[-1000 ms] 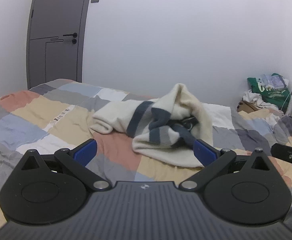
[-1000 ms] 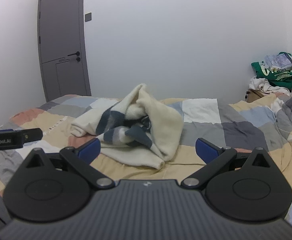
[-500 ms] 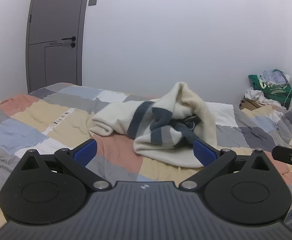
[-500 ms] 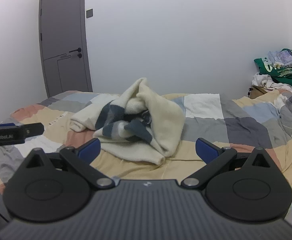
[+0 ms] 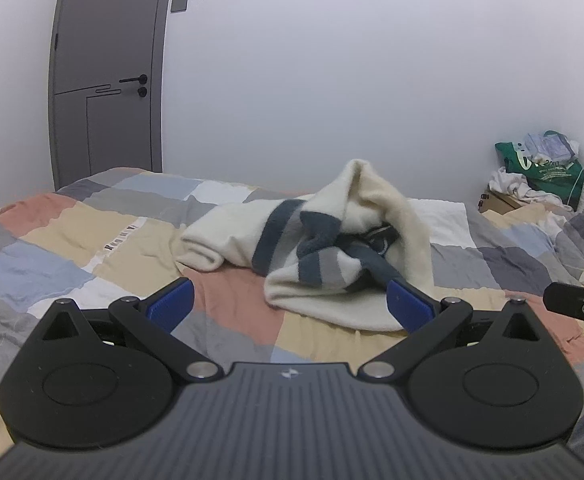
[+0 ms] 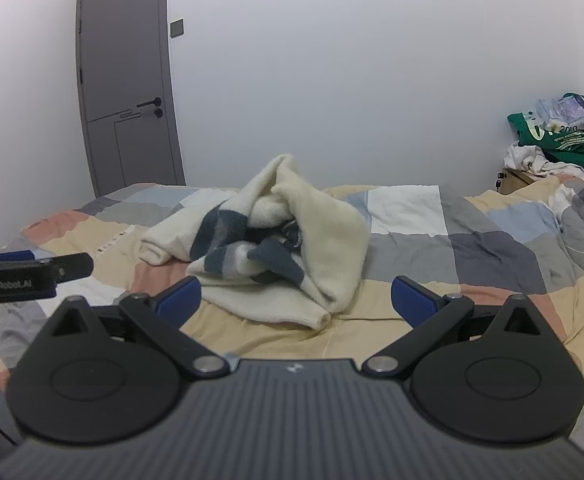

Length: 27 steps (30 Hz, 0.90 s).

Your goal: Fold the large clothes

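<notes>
While both grippers are hovering over the patchwork bed (image 5: 72, 236) | left gripper (image 5: 290, 302) and right gripper (image 6: 295, 298) are holding jaws spread, empty; cream striped sweater (image 6: 323, 236) is lying crumpled mid-bed, untouched | green bag (image 6: 563, 136) is sitting beside the far-right wall; grey door (image 5: 108, 76) is standing at far left; nothing is blocking the sweater

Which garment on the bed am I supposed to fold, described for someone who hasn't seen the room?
Start at the bed with the patchwork quilt, below the plain wall right of the grey door. In its middle lies a crumpled cream sweater. Its dark blue and grey stripes set it apart from the white laundry piled by the green bag.
</notes>
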Available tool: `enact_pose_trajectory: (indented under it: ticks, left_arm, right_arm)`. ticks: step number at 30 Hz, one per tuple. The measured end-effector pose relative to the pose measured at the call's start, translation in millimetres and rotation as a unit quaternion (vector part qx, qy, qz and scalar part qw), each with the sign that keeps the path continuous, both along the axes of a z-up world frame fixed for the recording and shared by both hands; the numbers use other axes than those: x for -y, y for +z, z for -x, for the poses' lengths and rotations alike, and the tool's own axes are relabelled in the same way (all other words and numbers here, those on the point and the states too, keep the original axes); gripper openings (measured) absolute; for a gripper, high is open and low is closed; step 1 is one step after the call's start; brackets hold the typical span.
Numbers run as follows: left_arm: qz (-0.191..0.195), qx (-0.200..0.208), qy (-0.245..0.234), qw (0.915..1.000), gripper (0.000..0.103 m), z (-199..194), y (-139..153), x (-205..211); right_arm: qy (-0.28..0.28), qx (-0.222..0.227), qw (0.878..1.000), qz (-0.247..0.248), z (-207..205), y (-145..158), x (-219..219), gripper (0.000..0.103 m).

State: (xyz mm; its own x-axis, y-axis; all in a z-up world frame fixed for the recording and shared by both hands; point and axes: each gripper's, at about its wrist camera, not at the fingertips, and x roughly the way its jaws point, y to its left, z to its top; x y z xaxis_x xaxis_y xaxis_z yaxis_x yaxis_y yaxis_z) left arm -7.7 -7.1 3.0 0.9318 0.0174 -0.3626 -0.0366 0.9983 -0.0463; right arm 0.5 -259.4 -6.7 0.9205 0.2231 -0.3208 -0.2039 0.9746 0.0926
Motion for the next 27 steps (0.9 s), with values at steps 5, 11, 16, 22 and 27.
enact_pose_trajectory:
  ticks: [5, 11, 16, 22, 27]
  left_arm:
    - [0.005, -0.002, 0.001, 1.0, 0.103, -0.7, 0.1, -1.0]
    - [0.008, -0.004, -0.002, 1.0, 0.103, -2.0, -1.1, -1.6]
    - [0.01, -0.004, -0.001, 0.9999, 0.103, -2.6, -1.1, -1.6]
    - [0.017, -0.004, -0.004, 0.9998, 0.103, -1.2, -0.5, -4.2]
    - [0.02, -0.005, -0.004, 0.9998, 0.103, -0.5, -0.2, -3.7]
  right_arm:
    - [0.001, -0.002, 1.0, 0.0, -0.6, -3.0, 1.1, 0.103]
    - [0.003, -0.004, 1.0, -0.001, -1.2, -3.6, 0.1, 0.103]
    - [0.003, -0.005, 1.0, 0.0, -0.7, -3.9, -2.4, 0.103]
    - [0.002, -0.007, 1.0, 0.005, 0.5, -4.7, -4.9, 0.103]
    - [-0.002, -0.013, 1.0, -0.001, -0.6, -6.5, -4.6, 0.103]
